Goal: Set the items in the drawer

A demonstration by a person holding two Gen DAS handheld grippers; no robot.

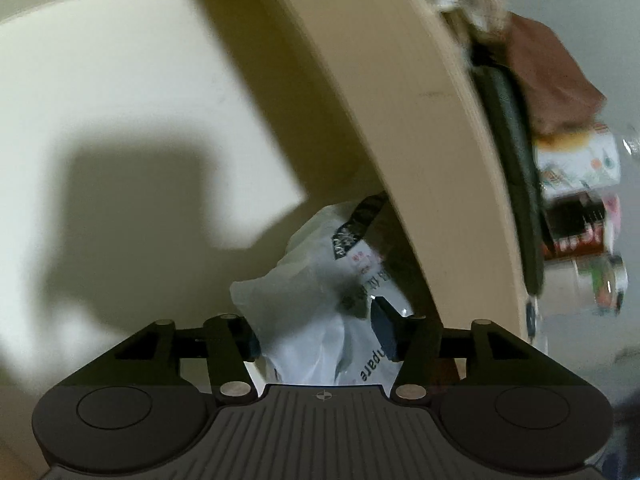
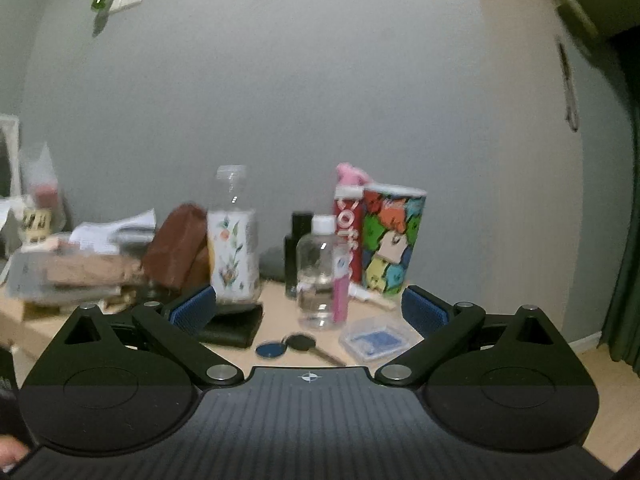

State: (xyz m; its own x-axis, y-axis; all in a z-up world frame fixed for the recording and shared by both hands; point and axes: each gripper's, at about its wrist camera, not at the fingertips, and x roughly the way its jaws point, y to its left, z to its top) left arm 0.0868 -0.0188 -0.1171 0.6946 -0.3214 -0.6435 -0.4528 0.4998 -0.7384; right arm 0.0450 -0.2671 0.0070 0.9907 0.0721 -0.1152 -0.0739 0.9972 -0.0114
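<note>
- Progress: one item is in hand and going into the drawer [image 1: 132,92], by the look of it; none seems set down yet, and the pale drawer floor that shows is bare apart from shadow.
- Left gripper [image 1: 320,332]: fingers closed in on a plastic bag [image 1: 316,312], which fills the gap between the pads; held above the drawer floor, just beside the drawer's tan front panel [image 1: 384,92].
- Plastic bag: thin, whitish, translucent, crumpled; dark printed lettering and a red-and-white label show through, contents unreadable. Soft and slack, likely to sag once released.
- Right gripper [image 2: 308,312]: jaws spread wide, nothing between them; hovers in front of the tabletop [image 2: 276,292], well apart from the drawer, which this view does not show.
- Remaining on the tabletop, possible items still to stow: clear bottle [image 2: 318,276], floral bottle [image 2: 234,240], black wallet [image 2: 236,326], small clear box with blue contents [image 2: 374,338], blue round lid [image 2: 271,349], colourful cup [image 2: 394,238], brown pouch [image 2: 178,246].
- Judgement: task early; the bag needs releasing, the rest remains.
</note>
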